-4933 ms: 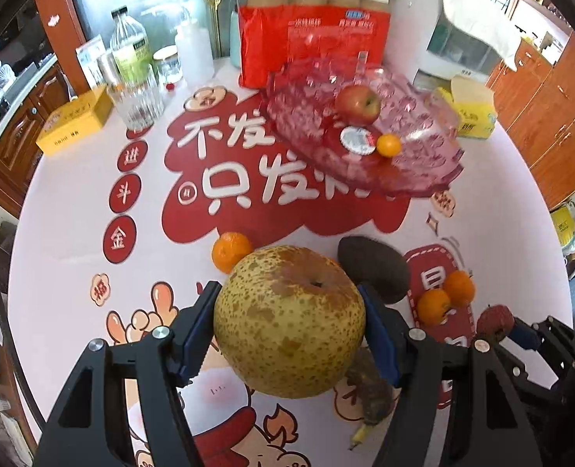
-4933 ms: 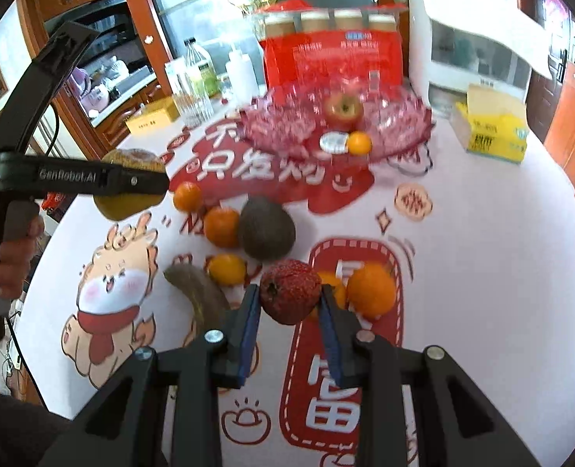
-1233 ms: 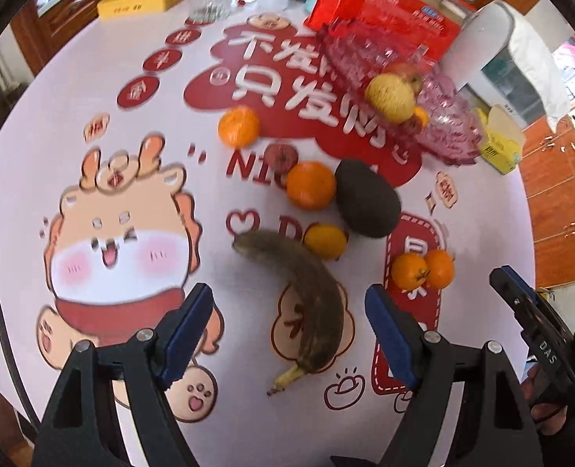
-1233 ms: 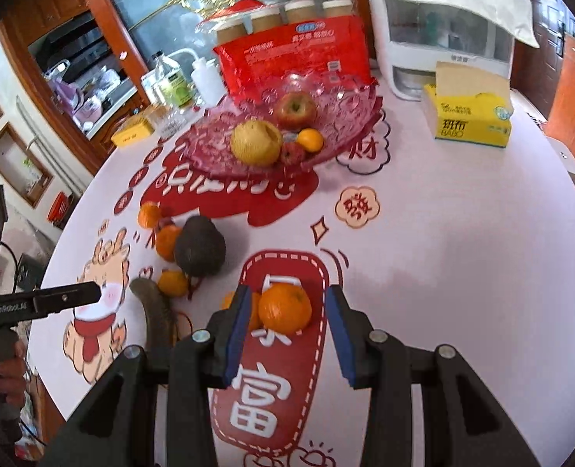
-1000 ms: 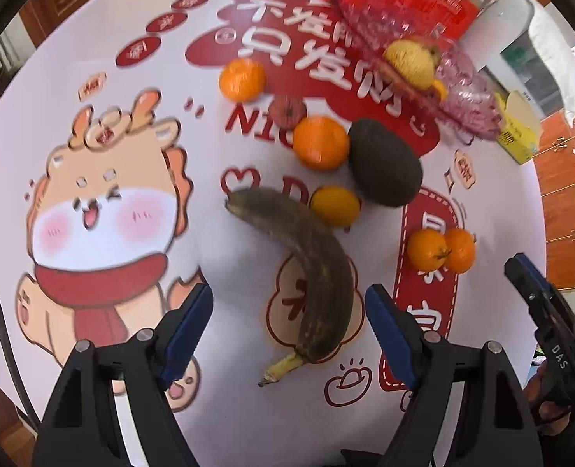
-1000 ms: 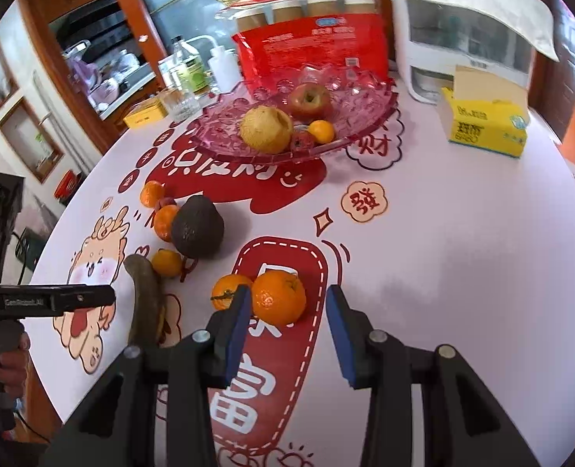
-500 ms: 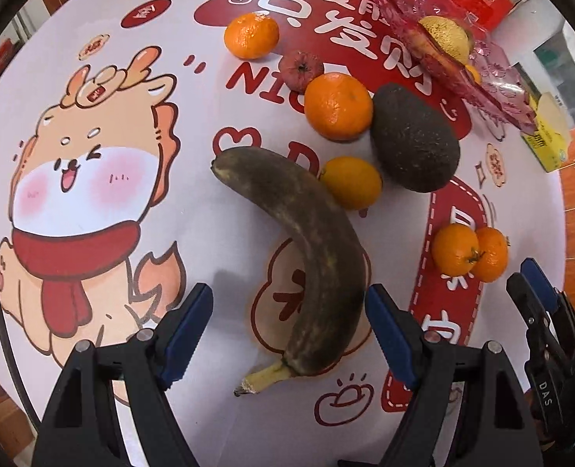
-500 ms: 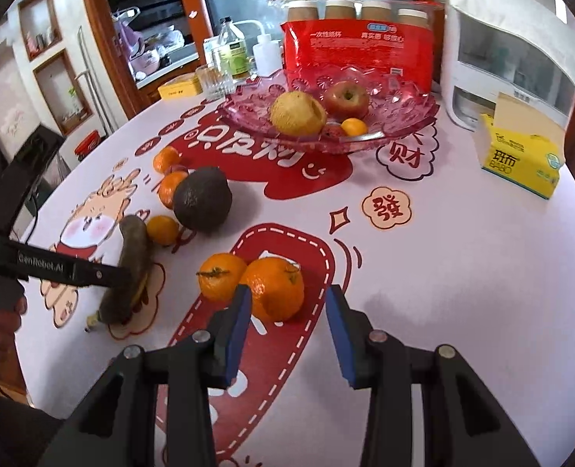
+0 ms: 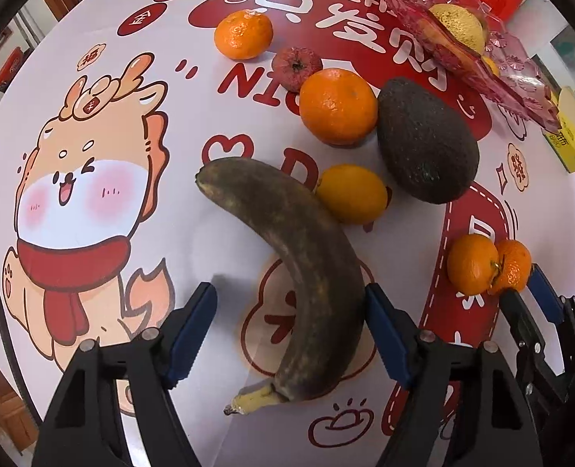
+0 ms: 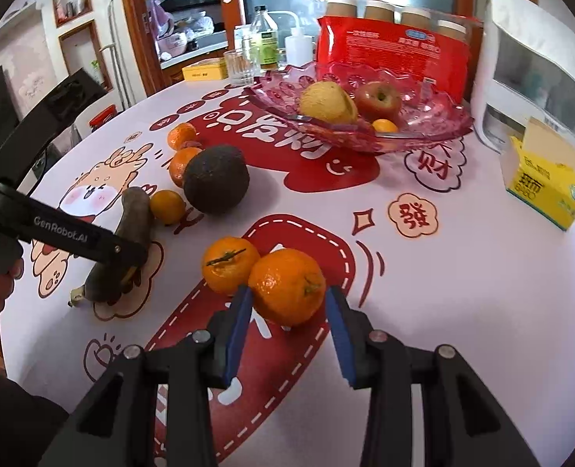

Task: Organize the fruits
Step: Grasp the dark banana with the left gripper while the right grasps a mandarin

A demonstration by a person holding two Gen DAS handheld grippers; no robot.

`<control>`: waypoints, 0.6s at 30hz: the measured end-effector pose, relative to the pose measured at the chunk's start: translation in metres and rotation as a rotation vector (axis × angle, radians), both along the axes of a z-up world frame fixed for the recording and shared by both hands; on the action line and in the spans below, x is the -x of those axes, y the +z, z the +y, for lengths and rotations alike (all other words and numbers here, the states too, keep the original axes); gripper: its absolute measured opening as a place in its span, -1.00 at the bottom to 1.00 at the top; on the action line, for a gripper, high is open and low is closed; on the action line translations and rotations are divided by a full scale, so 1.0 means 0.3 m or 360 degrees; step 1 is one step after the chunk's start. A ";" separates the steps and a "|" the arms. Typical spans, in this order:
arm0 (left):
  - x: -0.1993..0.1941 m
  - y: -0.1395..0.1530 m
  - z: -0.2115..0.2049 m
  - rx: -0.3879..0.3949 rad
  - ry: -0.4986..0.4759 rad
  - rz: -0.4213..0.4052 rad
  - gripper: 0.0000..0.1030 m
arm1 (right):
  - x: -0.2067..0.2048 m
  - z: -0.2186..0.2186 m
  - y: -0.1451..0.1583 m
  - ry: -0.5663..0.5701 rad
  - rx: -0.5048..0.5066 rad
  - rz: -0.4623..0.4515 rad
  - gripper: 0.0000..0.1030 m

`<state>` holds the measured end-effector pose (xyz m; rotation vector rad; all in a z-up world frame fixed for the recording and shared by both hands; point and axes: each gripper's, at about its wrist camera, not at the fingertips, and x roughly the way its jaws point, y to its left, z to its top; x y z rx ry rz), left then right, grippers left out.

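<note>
Two pickups under way at once. Blackened banana (image 9: 307, 272) lies on the printed tablecloth (image 9: 93, 7), stem end toward the camera, its lower half between the pads of the left gripper (image 9: 291, 330). Jaws have just been closing but are not yet on it: right pad at or just beside the peel, left pad well apart from it, bare cloth between. A small yellow-orange citrus (image 9: 351, 193) touches the banana's upper curve; beyond that, an avocado (image 9: 427, 140), a larger mandarin (image 9: 338, 105), a small wrinkled red fruit (image 9: 296, 67) and another mandarin (image 9: 244, 34).

Right gripper (image 10: 287, 311) straddles the nearer mandarin (image 10: 286, 286) of a touching pair; its neighbour (image 10: 231, 270) sits just beside the left pad. Fingers spread a little wider than the fruit; a sliver of gap shows on each side, so no pinch yet as far as I can tell.

Pink glass fruit dish (image 10: 435, 124) at the far side holds a pear (image 10: 328, 102), an apple (image 10: 379, 99) and a small orange fruit (image 10: 384, 126). A red package (image 10: 392, 54) and a yellow tissue box (image 10: 544, 179) stand around it.

Judgement: grasp stage for both. Next, the left needs to centre over the banana and close gently, since the fruit looks soft; the right needs to close without nudging the neighbour, then both carry to the dish.
</note>
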<state>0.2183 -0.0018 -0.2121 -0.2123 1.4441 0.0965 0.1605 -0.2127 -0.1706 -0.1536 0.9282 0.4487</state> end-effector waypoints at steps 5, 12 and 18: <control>-0.013 0.000 -0.005 -0.0026 0.0012 -0.0020 0.39 | -0.014 0.003 -0.003 0.0011 -0.0010 -0.0026 -0.22; -0.044 0.005 -0.001 -0.0011 0.0025 -0.0058 0.10 | -0.036 0.018 -0.023 0.0040 0.0021 -0.0006 -0.02; -0.040 0.006 -0.021 -0.0001 0.0034 -0.0082 -0.09 | -0.058 0.005 -0.036 -0.0009 0.0003 -0.0012 0.07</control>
